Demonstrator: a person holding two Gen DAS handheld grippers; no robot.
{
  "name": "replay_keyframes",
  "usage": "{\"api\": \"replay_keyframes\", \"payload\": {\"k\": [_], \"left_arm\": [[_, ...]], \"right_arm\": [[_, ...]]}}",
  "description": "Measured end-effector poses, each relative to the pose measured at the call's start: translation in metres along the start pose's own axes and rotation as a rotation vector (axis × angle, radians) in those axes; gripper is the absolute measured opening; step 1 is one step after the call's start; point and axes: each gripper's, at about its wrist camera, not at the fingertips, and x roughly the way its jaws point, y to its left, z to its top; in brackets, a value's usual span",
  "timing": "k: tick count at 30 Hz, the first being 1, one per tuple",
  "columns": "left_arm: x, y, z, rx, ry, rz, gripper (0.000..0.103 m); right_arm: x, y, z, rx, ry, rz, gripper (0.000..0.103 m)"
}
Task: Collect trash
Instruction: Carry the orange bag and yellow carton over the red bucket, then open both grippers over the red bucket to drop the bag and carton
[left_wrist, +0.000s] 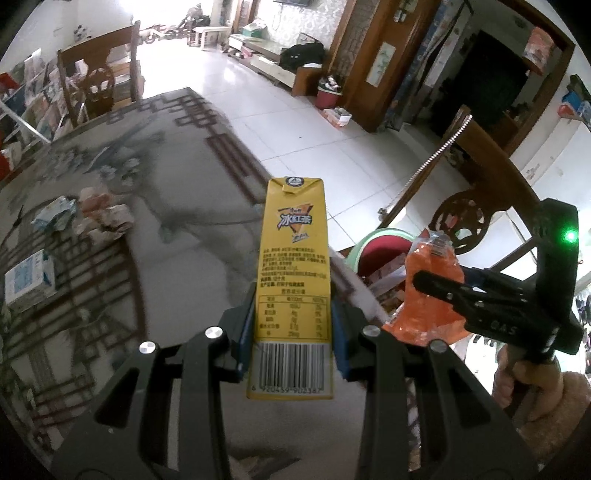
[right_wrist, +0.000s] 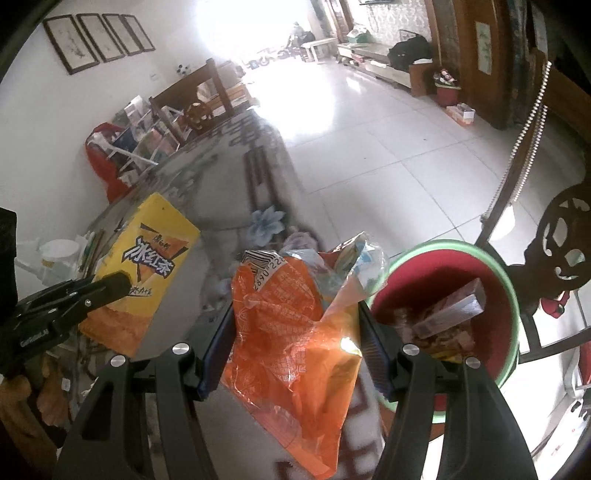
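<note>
left claw (left_wrist: 293, 332) grips iced-tea carton (left_wrist: 293, 280) | right claw (right_wrist: 295, 354) grips orange wrapper (right_wrist: 291, 332) | release both squarely above red basin (right_wrist: 491, 291)

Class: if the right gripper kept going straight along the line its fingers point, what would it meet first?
Probably the table edge, though depth is unclear; the right gripper already holds an orange bag, and the green-rimmed bin sits off to its right.

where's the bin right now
The red bin with a green rim sits on the floor at the right of the right wrist view, beside the table edge and just right of the orange wrapper the right gripper holds.
</note>
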Motion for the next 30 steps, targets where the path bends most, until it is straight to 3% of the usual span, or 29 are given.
{"api": "replay_keyframes", "payload": {"k": [16,27,29,30], "left_arm": [[0.065,-0.105,0.023,0.163,0.080,-0.153,0.033],[0.109,-0.154,0.028,0.248,0.153,-0.203,0.034],[0.113,-0.154,0.030,0.239,0.155,-0.208,0.054],[0.112,-0.153,0.031,0.231,0.146,-0.210,0.067]], "right_arm": [[-0.036,-0.112,-0.008,0.189,-0.045,-0.115,0.061],[-0.040,-0.144,-0.011,0.238,-0.042,-0.144,0.063],[-0.039,-0.147,-0.011,0.245,-0.044,-0.140,0.066],[-0.039,-0.148,-0.010,0.251,-0.045,-0.133,0.074]]}}
